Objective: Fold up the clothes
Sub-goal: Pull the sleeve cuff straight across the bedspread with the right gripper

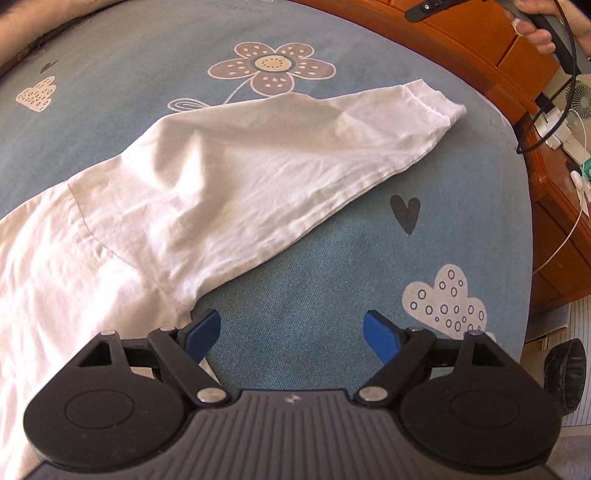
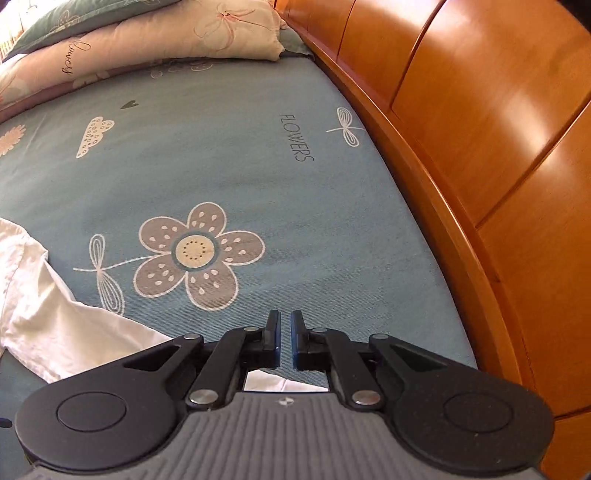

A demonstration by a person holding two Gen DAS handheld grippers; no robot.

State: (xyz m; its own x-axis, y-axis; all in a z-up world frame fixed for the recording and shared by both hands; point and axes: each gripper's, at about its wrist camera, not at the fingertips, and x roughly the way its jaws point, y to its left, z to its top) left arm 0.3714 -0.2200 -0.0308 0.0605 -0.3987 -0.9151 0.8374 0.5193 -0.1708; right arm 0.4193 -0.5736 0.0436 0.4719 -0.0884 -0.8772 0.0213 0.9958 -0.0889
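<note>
Blue flower-print bed [image 1: 314, 280] beside wooden headboard [image 2: 480, 122]. White long-sleeved garment [image 1: 166, 206] spread toward bed's near edge, sleeve [image 1: 388, 125] outstretched, unfolded. Left claw [image 1: 291, 332] wide open, empty, beside underarm; right claw [image 2: 284, 339] nearly closed, empty. Likely next: sleeve grasp, fold inward.

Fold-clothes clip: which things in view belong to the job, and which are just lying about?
Job:
white shirt
left tool, open
right tool, nearly shut, empty

Lying about:
pillows
wooden headboard
cables
black bin
</note>
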